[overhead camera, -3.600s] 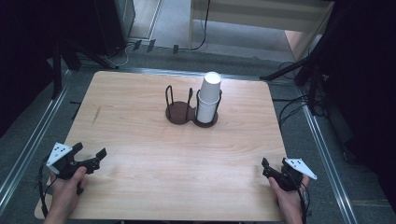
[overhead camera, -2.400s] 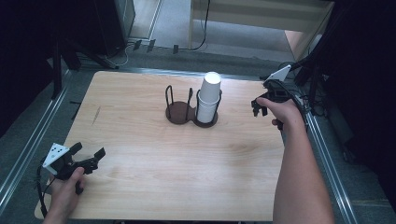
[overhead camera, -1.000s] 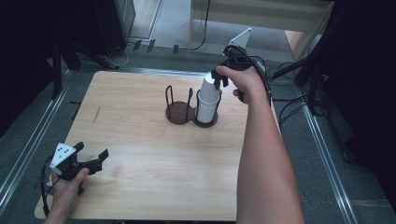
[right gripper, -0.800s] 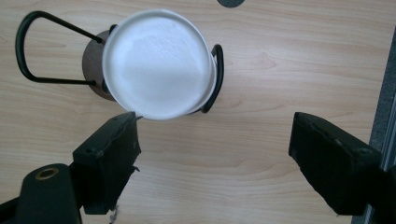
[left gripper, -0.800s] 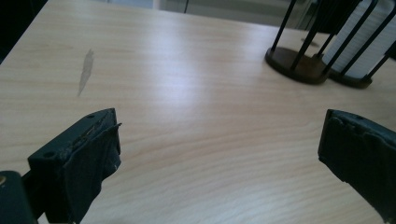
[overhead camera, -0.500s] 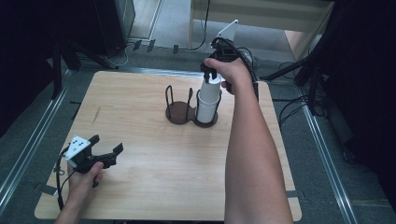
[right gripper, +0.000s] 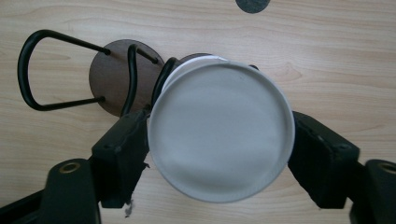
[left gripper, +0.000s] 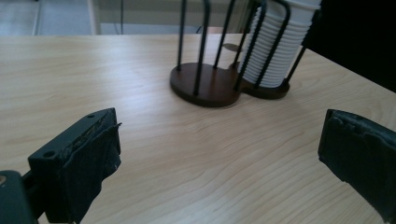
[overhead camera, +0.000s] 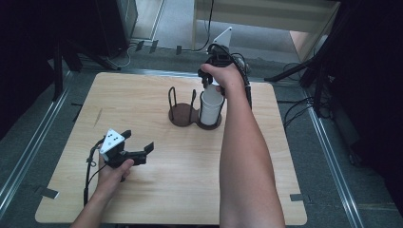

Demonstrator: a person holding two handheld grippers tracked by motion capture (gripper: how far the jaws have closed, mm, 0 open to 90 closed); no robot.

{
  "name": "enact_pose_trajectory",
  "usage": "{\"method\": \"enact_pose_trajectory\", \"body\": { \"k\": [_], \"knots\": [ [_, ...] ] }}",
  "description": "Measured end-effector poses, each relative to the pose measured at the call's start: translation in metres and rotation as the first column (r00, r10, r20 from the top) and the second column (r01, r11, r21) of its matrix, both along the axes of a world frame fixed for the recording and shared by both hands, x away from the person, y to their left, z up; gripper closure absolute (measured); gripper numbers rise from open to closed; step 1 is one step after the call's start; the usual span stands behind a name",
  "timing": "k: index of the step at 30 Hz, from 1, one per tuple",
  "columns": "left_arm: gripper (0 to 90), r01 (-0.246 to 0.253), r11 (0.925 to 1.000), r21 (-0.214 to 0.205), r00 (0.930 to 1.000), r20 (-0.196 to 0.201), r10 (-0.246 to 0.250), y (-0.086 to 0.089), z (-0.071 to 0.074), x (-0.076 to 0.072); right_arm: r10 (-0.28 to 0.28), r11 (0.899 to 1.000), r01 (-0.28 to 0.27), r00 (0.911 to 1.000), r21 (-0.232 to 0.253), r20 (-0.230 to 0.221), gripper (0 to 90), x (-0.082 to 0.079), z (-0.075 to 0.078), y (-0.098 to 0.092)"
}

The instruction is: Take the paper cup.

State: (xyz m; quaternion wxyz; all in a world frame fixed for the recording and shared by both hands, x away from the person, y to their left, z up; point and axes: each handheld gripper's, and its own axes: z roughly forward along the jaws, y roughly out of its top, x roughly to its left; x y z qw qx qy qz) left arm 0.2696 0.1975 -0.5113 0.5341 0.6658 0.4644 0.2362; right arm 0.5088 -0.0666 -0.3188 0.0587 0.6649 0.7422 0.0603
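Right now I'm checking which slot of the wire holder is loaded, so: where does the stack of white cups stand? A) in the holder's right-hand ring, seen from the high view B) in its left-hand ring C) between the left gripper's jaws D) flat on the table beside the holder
A: in the high view the stack of white cups fills the right ring of the wire holder, whose left ring stands empty.
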Motion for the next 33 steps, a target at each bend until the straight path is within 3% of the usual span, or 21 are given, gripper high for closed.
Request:
{"method": "enact_pose_trajectory", "body": {
  "k": [2,8,13,20,24,33],
  "knots": [
    [0.0,0.024,0.9997,0.003,0.9997,0.003,-0.024,-0.013,0.003,0.005,-0.020,1.000,0.020,0.9998,0.009,0.005,31.5,0.001,-0.003,0.000],
    [0.0,0.066,0.9976,0.019,0.9978,0.005,-0.066,-0.035,0.005,0.012,-0.013,1.000,0.013,0.9997,0.013,0.020,33.0,-0.003,0.000,0.000],
    [0.0,0.084,0.9962,0.020,0.9964,-0.001,-0.084,-0.044,0.005,0.015,-0.016,1.000,0.015,0.9995,0.025,0.026,33.2,-0.005,0.007,-0.002],
    [0.0,0.095,0.9954,-0.011,0.9954,-0.003,-0.095,-0.053,0.006,0.018,-0.011,0.999,0.009,0.9986,0.033,0.051,33.4,-0.012,0.034,-0.005],
    [0.0,0.104,0.9946,-0.002,0.9946,0.003,-0.104,-0.055,0.008,0.018,0.003,0.999,-0.005,0.9976,0.032,0.069,33.4,-0.017,0.051,-0.006],
    [0.0,0.121,0.9926,-0.008,0.9926,0.005,-0.121,-0.062,0.011,0.018,0.012,0.999,-0.015,0.9961,0.033,0.087,33.4,-0.026,0.071,-0.008]
  ]
}}
